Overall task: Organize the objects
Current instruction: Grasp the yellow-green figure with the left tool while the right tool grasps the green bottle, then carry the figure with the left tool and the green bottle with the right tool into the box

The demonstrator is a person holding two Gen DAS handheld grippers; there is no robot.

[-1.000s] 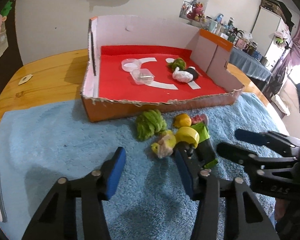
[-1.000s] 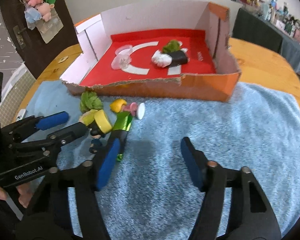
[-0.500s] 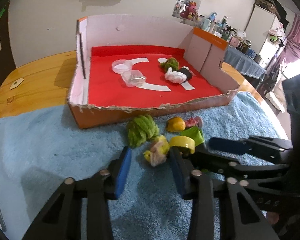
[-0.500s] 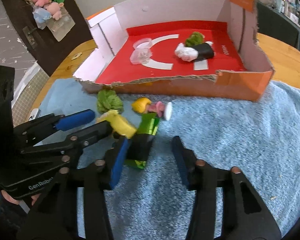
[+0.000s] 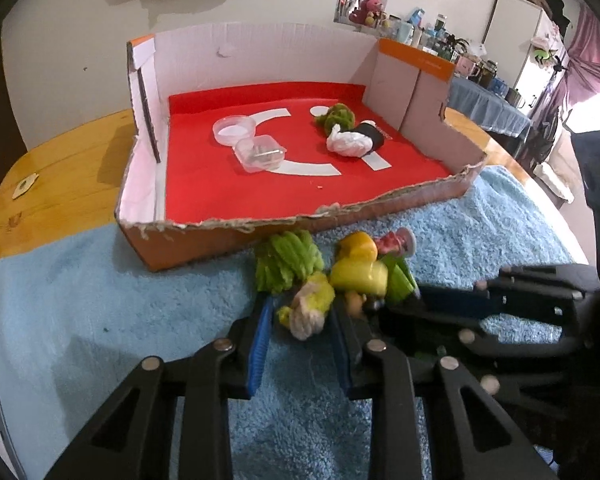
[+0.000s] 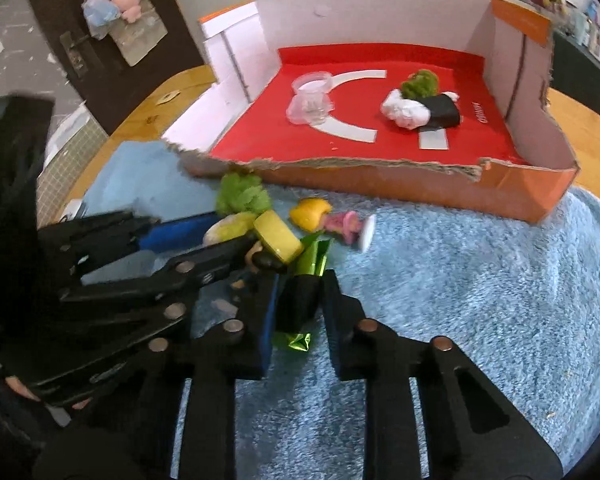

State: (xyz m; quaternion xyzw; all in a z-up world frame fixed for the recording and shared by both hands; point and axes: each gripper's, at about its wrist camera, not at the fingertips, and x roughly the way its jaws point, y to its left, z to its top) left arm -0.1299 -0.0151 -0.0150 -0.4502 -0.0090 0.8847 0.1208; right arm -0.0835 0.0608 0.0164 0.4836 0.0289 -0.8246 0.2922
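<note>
A heap of small toys lies on the blue towel (image 5: 100,300) in front of the cardboard box (image 5: 260,224). My left gripper (image 5: 302,305) is closing on a small yellow-green and cream toy (image 5: 308,310), and both pads touch it. From the right wrist, the left gripper (image 6: 236,234) shows at the left with that toy (image 6: 230,226) between its fingers. My right gripper (image 6: 300,300) is shut on a black and green foil packet (image 6: 302,292). The right gripper (image 5: 428,300) comes in from the right in the left wrist view. A yellow cap (image 6: 278,238) rests against both grippers.
A green fuzzy ball (image 5: 288,264), an orange-yellow piece (image 5: 356,246) and a pink figure (image 5: 396,242) lie by the box front. On the red box floor (image 6: 260,136) lie clear plastic cups (image 6: 312,96), another green ball (image 6: 420,82) and a white-and-black bundle (image 6: 420,112). Wooden table (image 5: 60,160) surrounds the towel.
Both grippers have narrowed from wide open. The right one slid forward over the packet and shut on it; the left one closed in around the yellow-green toy.
</note>
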